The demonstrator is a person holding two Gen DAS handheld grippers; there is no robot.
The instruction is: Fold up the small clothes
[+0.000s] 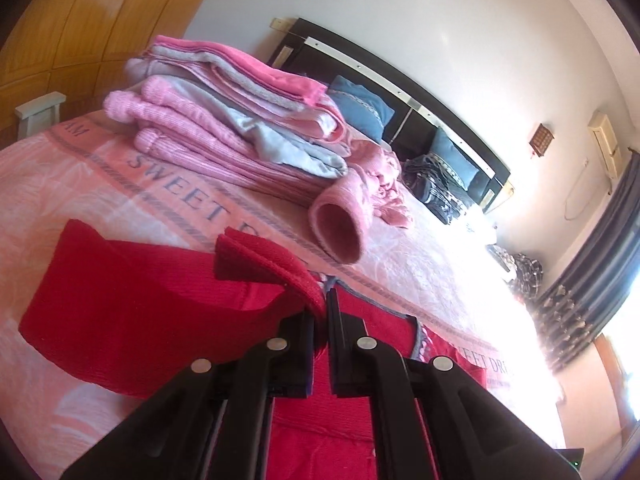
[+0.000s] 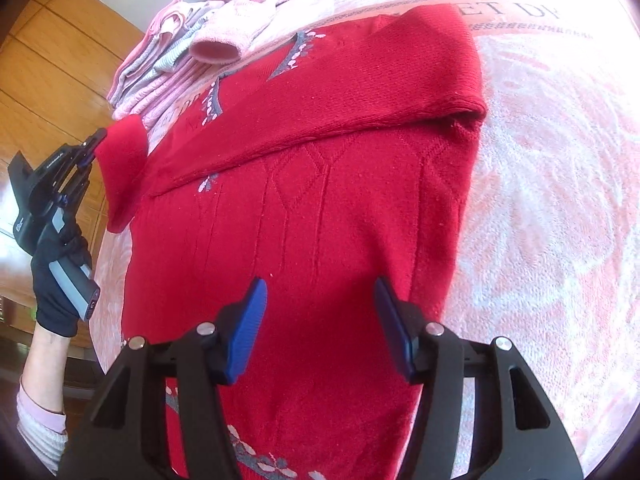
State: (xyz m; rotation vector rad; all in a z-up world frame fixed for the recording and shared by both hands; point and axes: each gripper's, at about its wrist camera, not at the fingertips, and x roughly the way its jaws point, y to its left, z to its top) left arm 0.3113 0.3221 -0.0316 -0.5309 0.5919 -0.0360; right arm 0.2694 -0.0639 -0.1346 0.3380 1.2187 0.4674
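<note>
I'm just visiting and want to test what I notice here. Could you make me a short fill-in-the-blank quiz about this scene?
1. The left hand-held gripper is shut on a sleeve of the ____ sweater.
2. The right hand-held gripper hovers over the sweater with its jaws ____.
3. The stack of folded clothes beyond the sweater is mostly ____ and grey.
4. The hand holding the left hand-held gripper wears a ____ glove.

Missing words: red; open; pink; black

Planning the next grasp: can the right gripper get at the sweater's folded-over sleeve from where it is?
Probably yes. The right gripper is open over the red sweater, and the folded sleeve lies on top, further ahead, with nothing between. The left gripper holds the other sleeve, off to the side.
</note>
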